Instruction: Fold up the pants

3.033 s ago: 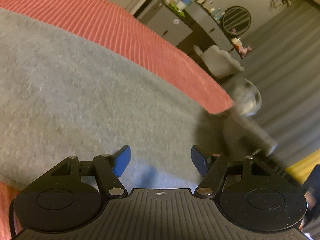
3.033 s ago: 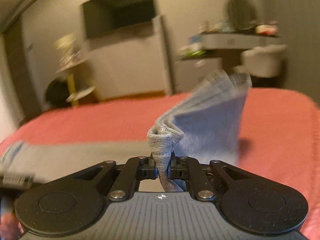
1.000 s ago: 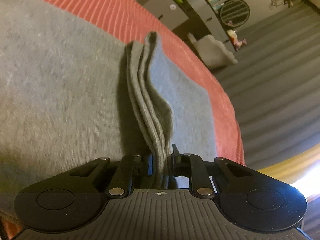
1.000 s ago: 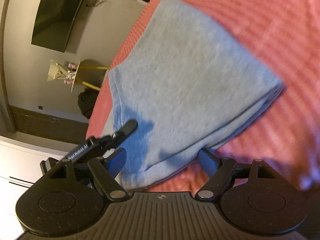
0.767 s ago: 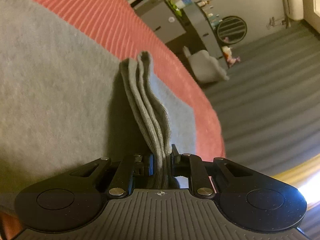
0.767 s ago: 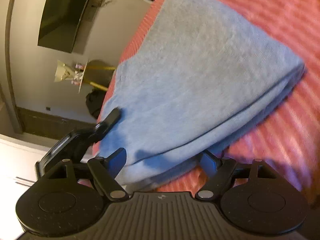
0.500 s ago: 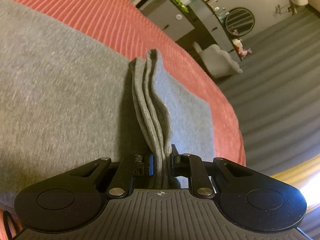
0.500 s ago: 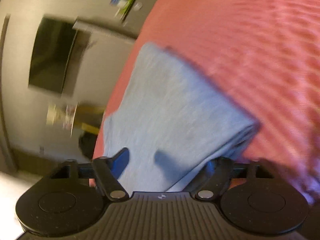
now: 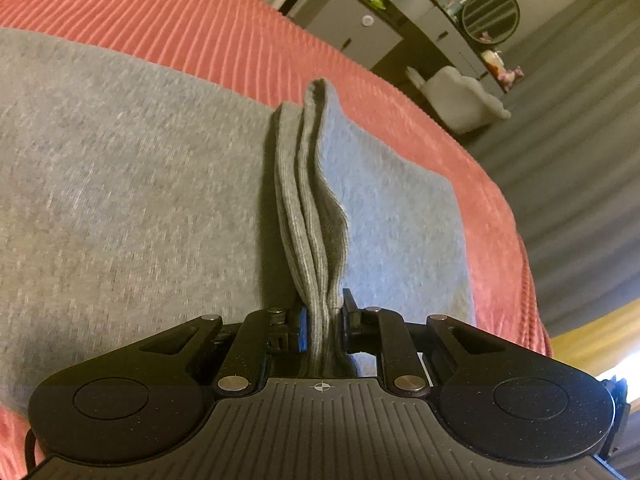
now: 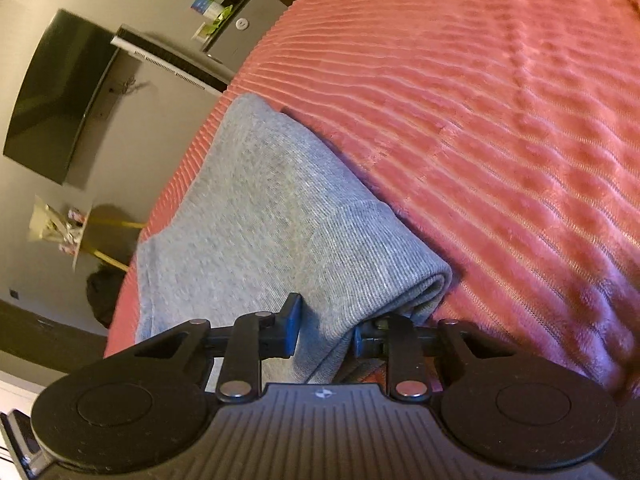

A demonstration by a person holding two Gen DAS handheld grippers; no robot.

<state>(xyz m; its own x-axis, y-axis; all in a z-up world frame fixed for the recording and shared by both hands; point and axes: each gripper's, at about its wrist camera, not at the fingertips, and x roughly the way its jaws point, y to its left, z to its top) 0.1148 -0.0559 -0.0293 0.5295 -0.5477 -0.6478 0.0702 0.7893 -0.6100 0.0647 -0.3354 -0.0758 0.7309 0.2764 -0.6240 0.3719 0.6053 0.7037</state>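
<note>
On the bed with the pink ribbed bedspread (image 10: pixel 500 128) lie the grey pants (image 9: pixel 120 200), folded into a thick flat pile. My left gripper (image 9: pixel 323 322) is closed tight on a ribbed edge of the pants: several layers of the cloth stand up between its fingers (image 9: pixel 301 330) like a thin ridge, and the ridge runs away from me over the flat part of the pants. To the right of this ridge another fold of the grey cloth lies on the bedspread, near the edge of the bed.

My right gripper (image 10: pixel 326 330) has just been closing, and a folded corner of the pants is between its fingers (image 10: pixel 291 322). Both fingers touch the cloth, and the rounded fold bulges out just past the right one. From this corner the pants stretch away to the left along the side of the bed, and the bedspread to the right of them is bare.

Beyond the bed I see a dark television (image 10: pixel 60 96) on the wall and a round mirror (image 9: pixel 490 14) over a dark dresser.
</note>
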